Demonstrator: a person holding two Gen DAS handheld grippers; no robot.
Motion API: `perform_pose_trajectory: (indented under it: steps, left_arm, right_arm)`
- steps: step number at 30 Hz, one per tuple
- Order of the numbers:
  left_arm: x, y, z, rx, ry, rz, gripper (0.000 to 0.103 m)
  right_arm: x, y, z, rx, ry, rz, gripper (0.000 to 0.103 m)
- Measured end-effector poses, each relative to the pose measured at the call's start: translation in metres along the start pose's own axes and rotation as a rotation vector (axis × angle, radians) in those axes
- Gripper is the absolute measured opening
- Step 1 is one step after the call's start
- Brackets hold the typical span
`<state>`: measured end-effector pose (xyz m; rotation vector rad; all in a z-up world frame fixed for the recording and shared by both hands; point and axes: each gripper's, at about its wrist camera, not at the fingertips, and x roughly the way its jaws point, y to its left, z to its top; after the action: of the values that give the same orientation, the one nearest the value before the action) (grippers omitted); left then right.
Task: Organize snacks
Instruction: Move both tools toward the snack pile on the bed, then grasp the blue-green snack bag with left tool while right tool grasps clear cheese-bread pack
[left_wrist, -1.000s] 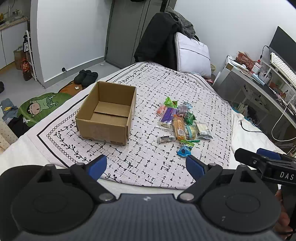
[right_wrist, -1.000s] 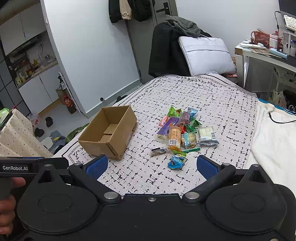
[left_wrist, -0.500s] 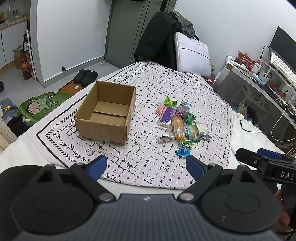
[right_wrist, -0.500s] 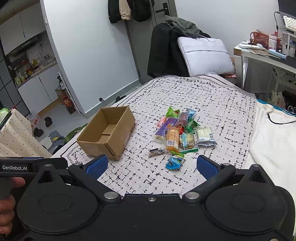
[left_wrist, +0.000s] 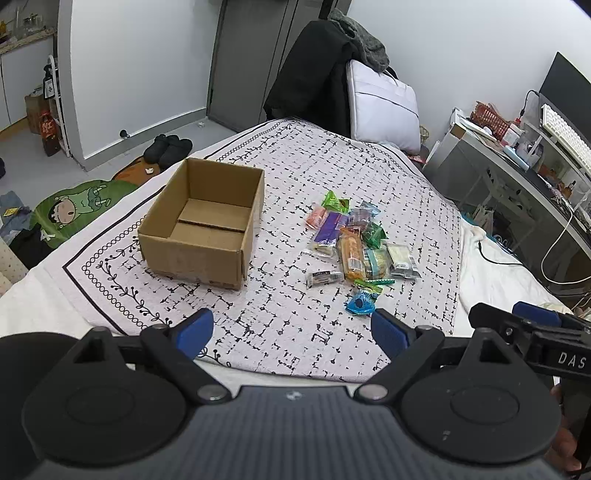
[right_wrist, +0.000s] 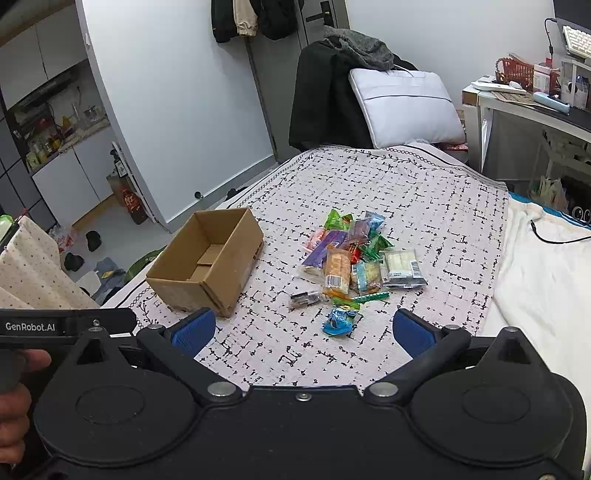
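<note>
Snacks (left_wrist: 354, 245) lie on the bedspread (left_wrist: 369, 177) well beyond both pairs of wide-open, empty fingers (left_wrist: 194, 326).

Plain brown open cardboard box (left_wrist: 202, 225) on white bedspread (left_wrist: 325, 177) with black dash-grid pattern; multicoloured snack packets (left_wrist: 354, 243).

bed (left_wrist: 491, 273) | patterned blanket (left_wrist: 295, 317) | cardboard box (left_wrist: 207, 236) | snack pile (left_wrist: 354, 247)
</note>
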<state>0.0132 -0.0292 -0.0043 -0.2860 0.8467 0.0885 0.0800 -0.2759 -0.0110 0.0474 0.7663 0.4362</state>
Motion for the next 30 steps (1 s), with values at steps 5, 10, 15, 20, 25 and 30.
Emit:
perform_pose_trajectory:
  steps: [5, 10, 15, 20, 25, 30]
  left_arm:
    - [0.008, -0.008, 0.005, 0.005, 0.005, -0.001, 0.092]
    - [0.018, -0.019, 0.011, 0.010, 0.014, -0.012, 0.092]
    - [0.031, -0.034, 0.019, 0.008, 0.008, -0.022, 0.092]
    - [0.045, -0.046, 0.024, -0.006, 0.026, -0.029, 0.092]
    - [0.057, -0.058, 0.027, -0.004, 0.038, -0.031, 0.092]
    - [0.072, -0.066, 0.029, -0.023, 0.055, -0.029, 0.092]
  right_arm:
    - [0.003, -0.009, 0.003, 0.015, -0.004, -0.004, 0.103]
    - [0.006, -0.021, 0.007, 0.032, -0.006, -0.007, 0.103]
    - [0.006, -0.033, 0.010, 0.038, -0.010, -0.016, 0.103]
    - [0.009, -0.048, 0.013, 0.059, -0.010, -0.028, 0.103]
    - [0.016, -0.063, 0.014, 0.079, -0.006, -0.036, 0.103]
    - [0.025, -0.077, 0.013, 0.099, 0.000, -0.036, 0.103]
